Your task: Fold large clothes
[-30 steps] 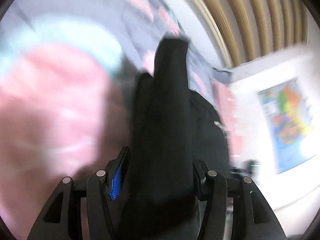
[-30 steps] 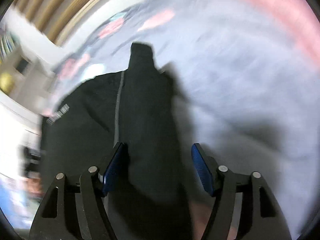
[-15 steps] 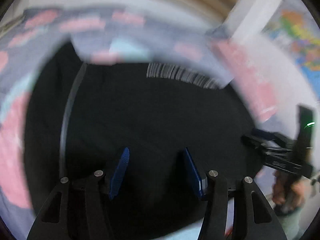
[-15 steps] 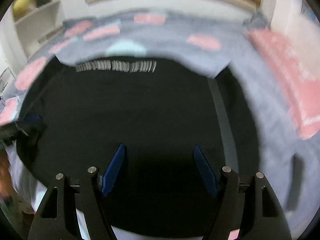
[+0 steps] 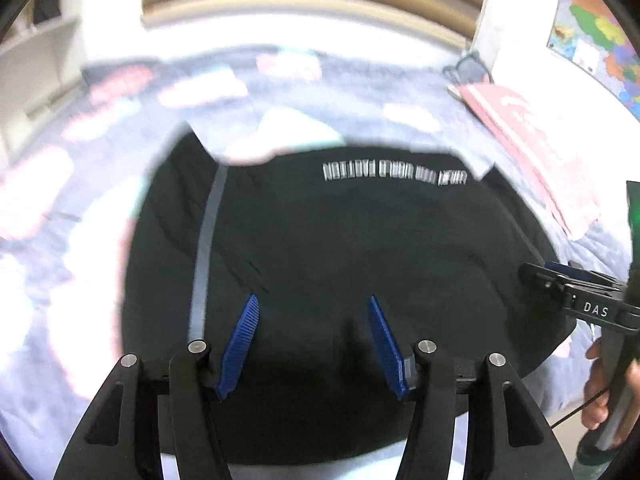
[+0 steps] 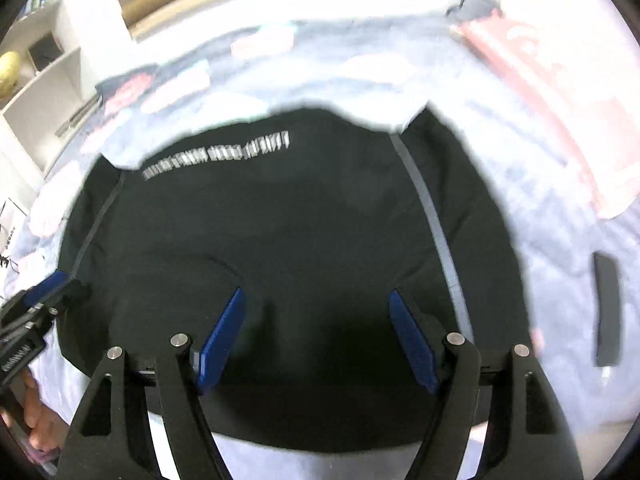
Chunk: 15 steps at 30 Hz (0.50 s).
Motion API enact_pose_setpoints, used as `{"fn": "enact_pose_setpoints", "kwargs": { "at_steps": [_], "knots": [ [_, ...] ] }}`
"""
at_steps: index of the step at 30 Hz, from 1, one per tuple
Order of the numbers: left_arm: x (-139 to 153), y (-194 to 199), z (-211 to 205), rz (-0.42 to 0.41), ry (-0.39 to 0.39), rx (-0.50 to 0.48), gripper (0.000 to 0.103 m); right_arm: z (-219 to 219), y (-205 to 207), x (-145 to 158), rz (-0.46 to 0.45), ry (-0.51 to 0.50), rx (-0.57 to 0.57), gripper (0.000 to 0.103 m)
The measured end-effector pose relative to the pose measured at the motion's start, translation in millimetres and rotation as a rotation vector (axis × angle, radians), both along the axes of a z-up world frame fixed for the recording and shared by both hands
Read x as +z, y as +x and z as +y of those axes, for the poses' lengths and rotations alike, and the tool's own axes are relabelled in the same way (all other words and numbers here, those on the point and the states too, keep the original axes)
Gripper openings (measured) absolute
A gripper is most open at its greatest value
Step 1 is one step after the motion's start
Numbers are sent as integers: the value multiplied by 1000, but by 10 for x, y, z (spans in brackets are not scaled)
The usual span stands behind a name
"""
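Observation:
A large black garment [image 5: 340,248] with white lettering and a grey stripe lies spread flat on the bed; it also shows in the right wrist view [image 6: 280,224]. My left gripper [image 5: 312,312] hovers open and empty over its near part. My right gripper [image 6: 316,304] is open and empty over the same near part. Each gripper shows in the other's view: the right one at the garment's right edge [image 5: 576,292], the left one at its left edge [image 6: 36,304].
The bed has a grey cover with pink and mint patches [image 5: 92,216]. A pink folded item [image 6: 560,80] lies at the right. A black slim object [image 6: 608,308] lies on the cover at right. Shelves [image 6: 44,92] stand at left; a map [image 5: 600,36] hangs on the right wall.
One second ago both grippers held up a fold of black cloth. They let go, and the garment now lies flat under both open grippers, which have drawn back slightly.

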<state>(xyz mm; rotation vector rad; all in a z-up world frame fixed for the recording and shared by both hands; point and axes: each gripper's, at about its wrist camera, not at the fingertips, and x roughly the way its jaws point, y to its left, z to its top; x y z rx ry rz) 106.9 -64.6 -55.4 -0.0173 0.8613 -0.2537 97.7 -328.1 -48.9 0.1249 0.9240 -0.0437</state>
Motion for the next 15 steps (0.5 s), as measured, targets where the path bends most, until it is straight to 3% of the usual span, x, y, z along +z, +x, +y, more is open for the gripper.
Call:
{"fn": "enact_pose_setpoints", "kwargs": {
  "at_steps": [3,4,7,15],
  "knots": [
    [469,-262,67,-126,11,23,73,169,-256,459,-125,-61,-4,83],
    [639,-369,104,-170,4,22,79,239,-397,616,-181,-96,-17,90],
    [1006,-716,114,-303,-28,25,81,375,-628,934,-283,-148,-44,91],
    [1230,-1100,226,-372,26,139,81,565,-959,1239,-365,-136,-35,91]
  ]
}}
